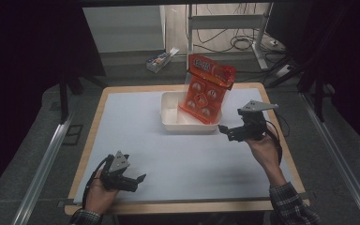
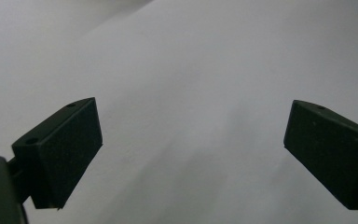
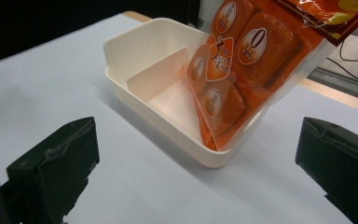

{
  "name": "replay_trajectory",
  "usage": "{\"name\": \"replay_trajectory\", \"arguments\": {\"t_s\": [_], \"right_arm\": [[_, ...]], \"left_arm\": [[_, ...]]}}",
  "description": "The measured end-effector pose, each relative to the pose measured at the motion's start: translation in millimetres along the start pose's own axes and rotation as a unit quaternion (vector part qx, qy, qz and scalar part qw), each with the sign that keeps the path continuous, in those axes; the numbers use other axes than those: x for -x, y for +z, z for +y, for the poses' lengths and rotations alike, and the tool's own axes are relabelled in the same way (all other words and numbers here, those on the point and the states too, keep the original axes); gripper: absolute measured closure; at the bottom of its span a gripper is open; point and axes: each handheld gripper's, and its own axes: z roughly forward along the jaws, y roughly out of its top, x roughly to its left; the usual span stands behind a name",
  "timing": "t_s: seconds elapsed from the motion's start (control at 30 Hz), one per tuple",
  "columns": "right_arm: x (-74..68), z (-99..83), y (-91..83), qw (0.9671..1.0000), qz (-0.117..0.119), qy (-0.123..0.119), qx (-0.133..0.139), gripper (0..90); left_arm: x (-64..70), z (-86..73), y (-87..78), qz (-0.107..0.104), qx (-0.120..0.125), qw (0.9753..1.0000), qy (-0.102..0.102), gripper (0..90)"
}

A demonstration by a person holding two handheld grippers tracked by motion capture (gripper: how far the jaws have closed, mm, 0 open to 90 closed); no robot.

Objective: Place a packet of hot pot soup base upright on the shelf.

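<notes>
The left gripper [image 1: 130, 180] sits well to the near left of the white tub [image 1: 171, 123], close to the counter's [image 1: 136, 131] near edge, its jaws spread with nothing between them. In its own view only pale counter surface lies beyond the jaws (flat and featureless). A broad stretch of bare counter runs from there to the tub. The tub stands toward the far edge, and an orange snack pouch [image 1: 206, 89] leans in it, its lower end down in the tub's right side and its top sticking well above the rim. The pouch hides the tub's right inner wall; its printing is too small to read. The right gripper [image 1: 229, 131] hovers just right of the tub, jaws spread and empty, aimed at it.
</notes>
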Motion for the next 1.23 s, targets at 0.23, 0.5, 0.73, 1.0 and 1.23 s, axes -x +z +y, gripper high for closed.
{"name": "replay_trajectory", "arguments": {"t_s": [0.23, 0.5, 0.73, 1.0, 1.23], "right_arm": [[-17.4, -15.7, -4.9, 0.9999, 0.001, -0.005, 0.011, 0.0], [-31.0, -42.8, -8.3, 0.9998, 0.016, -0.006, -0.012, 0.0], [-34.4, -70.6, -8.7, 0.9991, 0.018, -0.005, -0.037, 0.0], [-34.4, -96.5, -5.6, 0.9972, 0.008, -0.001, -0.075, 0.0], [-32.9, -101.1, 0.4, 0.9955, 0.013, 0.002, -0.094, 0.0]], "left_arm": [[-0.4, 0.4, -0.1, -0.006, -0.002, 1.0, -0.006, 3.4], [-0.8, 0.3, 1.3, -0.007, -0.009, 0.9999, -0.004, 1.6], [-1.6, -0.5, 1.3, -0.001, -0.008, 1.0, -0.003, 0.6], [-0.3, -0.8, 2.8, 0.008, -0.014, 0.9998, 0.007, 0.4], [-0.6, -0.4, 2.8, 0.01, -0.009, 0.9999, 0.007, 0.4]]}}
